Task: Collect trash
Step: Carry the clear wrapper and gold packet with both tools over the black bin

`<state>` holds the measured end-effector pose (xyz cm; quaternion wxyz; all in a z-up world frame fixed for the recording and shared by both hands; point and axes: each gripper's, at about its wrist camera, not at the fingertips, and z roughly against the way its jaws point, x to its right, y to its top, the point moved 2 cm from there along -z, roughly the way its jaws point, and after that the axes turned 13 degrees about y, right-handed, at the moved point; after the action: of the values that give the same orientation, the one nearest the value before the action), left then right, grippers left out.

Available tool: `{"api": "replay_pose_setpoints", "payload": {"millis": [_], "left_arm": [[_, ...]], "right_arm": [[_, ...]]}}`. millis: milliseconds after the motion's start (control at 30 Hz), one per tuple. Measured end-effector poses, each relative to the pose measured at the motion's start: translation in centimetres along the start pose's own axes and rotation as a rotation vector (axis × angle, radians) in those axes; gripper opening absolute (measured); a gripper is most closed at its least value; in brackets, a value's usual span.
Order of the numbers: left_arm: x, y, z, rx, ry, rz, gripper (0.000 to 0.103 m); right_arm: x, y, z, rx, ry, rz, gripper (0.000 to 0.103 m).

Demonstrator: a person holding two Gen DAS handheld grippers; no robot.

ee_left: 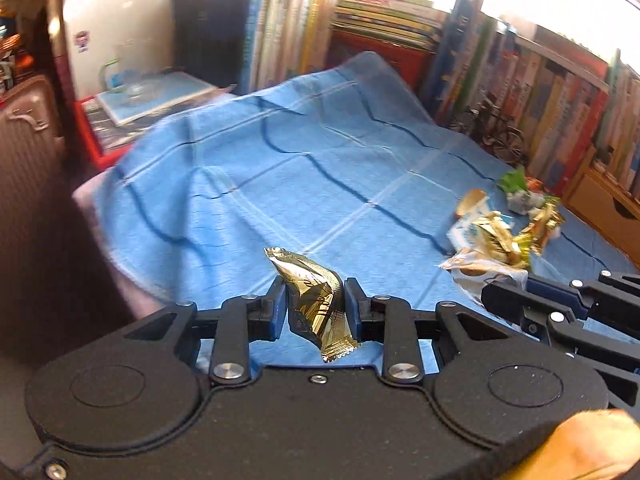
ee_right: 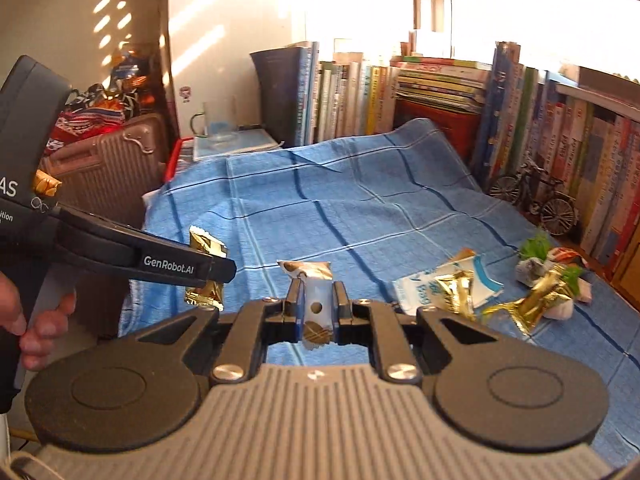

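Partly, gold wrapper [ee_left: 316, 300] hidden by left gripper [ee_left: 315, 294]

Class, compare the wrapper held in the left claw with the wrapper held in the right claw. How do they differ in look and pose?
The gold wrapper in the left claw is shiny metallic gold all over; the white wrapper in the right claw is pale, with brown round prints. The gold wrapper slants, its crimped end hanging toward the camera; the white wrapper stands nearly upright, flaring above the fingers. Both are crumpled, empty-looking snack wrappers, pinched above the blue checked cloth.
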<state>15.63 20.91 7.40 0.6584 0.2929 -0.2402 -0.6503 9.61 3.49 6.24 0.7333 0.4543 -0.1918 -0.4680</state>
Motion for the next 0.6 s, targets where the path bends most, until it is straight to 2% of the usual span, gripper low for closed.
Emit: {"api": "replay_pose_setpoints", "payload": {"millis": [133,333,600], "left_arm": [[-3.4,-0.9,0.3,-0.013,0.056,0.059,0.028],[-8.0,-3.1,1.3,-0.029,0.139,0.096,0.028],[-14.0,-8.1,2.2,-0.121,0.250,0.205,0.028]], "right_arm": [[-2.7,0.2,-1.4,-0.018,0.074,0.033,0.018],[-6.6,0.0,-3.3,-0.050,0.178,0.065,0.018],[-12.3,-0.6,-5.4,-0.106,0.332,0.142,0.018]]}}
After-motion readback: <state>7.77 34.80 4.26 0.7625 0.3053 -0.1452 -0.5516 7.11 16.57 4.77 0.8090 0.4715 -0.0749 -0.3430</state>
